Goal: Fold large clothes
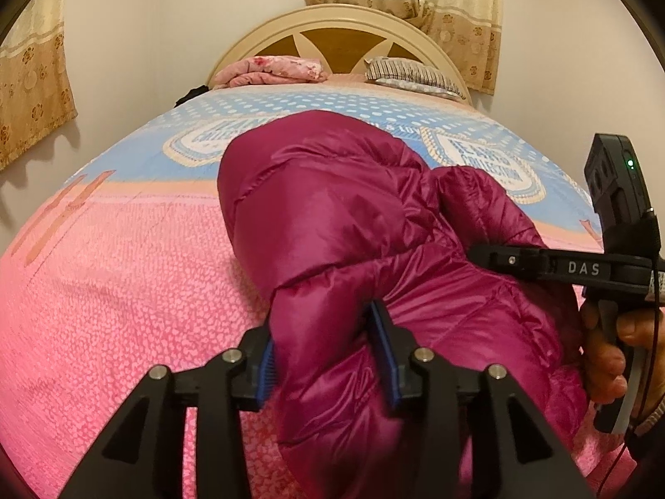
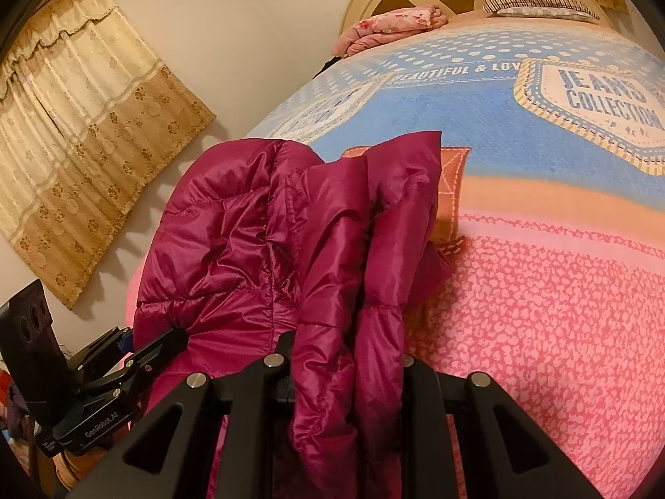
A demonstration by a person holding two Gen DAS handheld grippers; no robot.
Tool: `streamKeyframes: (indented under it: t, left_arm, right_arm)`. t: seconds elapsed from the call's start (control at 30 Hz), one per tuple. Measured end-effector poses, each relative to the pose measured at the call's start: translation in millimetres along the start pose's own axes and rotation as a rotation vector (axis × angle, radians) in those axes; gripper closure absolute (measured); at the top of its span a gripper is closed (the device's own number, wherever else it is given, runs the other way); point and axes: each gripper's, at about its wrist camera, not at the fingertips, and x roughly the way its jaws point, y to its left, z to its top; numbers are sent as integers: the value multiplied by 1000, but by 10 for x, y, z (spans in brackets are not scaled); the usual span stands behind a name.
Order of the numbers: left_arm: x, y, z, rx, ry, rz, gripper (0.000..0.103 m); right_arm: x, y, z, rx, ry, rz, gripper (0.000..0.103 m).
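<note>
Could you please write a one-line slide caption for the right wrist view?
Right gripper clamped on a fold of the magenta puffer jacket above the pink and blue bedspread.

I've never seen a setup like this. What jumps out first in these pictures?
The shiny magenta puffer jacket, bunched up in the middle of the bed, grabs the eye at once. Two black hand-held claws have its near edge between their fingers: the left claw with puffy fabric between its blue pads, the right claw pinching a fold. Under it lies a loud pink and blue bedspread, running back to a cream headboard.
</note>
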Motion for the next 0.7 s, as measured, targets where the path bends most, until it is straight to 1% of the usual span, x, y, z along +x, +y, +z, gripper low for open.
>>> streamKeyframes:
  t: [0.13,0.23,0.33,0.4,0.43,0.5,0.53,0.57,0.6,0.7]
  left_arm:
    - [50,29,-50,-22,-2,1,53]
    - [55,47,-81,-30,-8,3,49]
    - [41,49,-97,-33,-13,5,48]
    - [26,51,-105,-36,-16,16,44]
    - [16,53,-105,-38,-16,23,42]
    - [-3,66,-118,-41,-18,36,36]
    - [-16,77,-122,-44,-18,44,32]
    - [-25,73,-123,-46,-18,49,30]
    - [-43,73,-126,-49,-18,53,28]
    - [-103,76,-135,-46,-19,57,28]
  right_arm:
    - [38,-2,-24,-3,0,-23,84]
    - [62,-27,-46,9,1,-25,83]
    - [70,-39,-63,11,2,-26,82]
    - [65,-29,-66,6,3,-32,81]
    - [62,-25,-66,1,2,-36,77]
    - [50,-25,-66,4,-1,-48,74]
    - [49,-26,-71,5,-1,-53,71]
    - [45,-29,-81,4,-1,-55,70]
    - [39,-31,-83,5,-2,-56,69]
    - [1,-27,-82,9,-6,-63,64]
